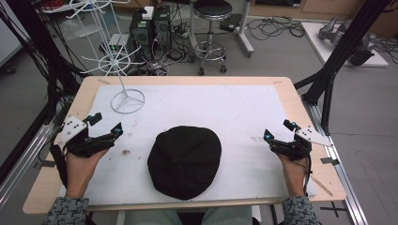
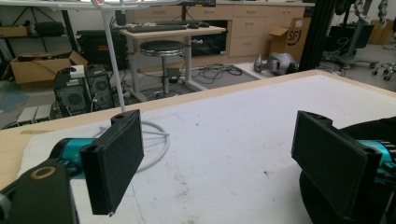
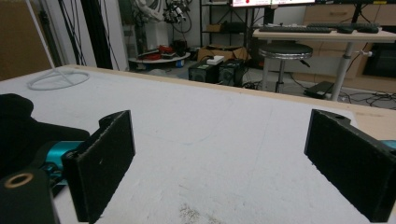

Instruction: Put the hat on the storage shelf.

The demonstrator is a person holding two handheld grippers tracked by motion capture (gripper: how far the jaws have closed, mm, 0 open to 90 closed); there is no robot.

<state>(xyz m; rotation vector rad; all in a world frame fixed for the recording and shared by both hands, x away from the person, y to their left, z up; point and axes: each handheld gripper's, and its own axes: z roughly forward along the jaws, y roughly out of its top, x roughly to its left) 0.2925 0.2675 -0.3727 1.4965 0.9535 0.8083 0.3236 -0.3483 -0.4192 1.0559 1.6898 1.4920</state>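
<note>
High view: black flat cap (image 1: 184, 161) centred on white mat (image 1: 244, 108) | left gripper (image 1: 107, 124), right gripper (image 1: 278, 130) flanking, jaws spread, empty | pre-grasp; next likely needs closing in on cap.

**Both grippers open at the table's sides**

The left gripper (image 1: 106, 123) sits near the table's left edge, jaws spread wide. The right gripper (image 1: 279, 130) sits near the right edge, jaws likewise apart. Both forearms enter from the near edge.

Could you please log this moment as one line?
left gripper: open, idle | right gripper: open, idle | cap: mid-table, untouched | rack: far-left
</note>
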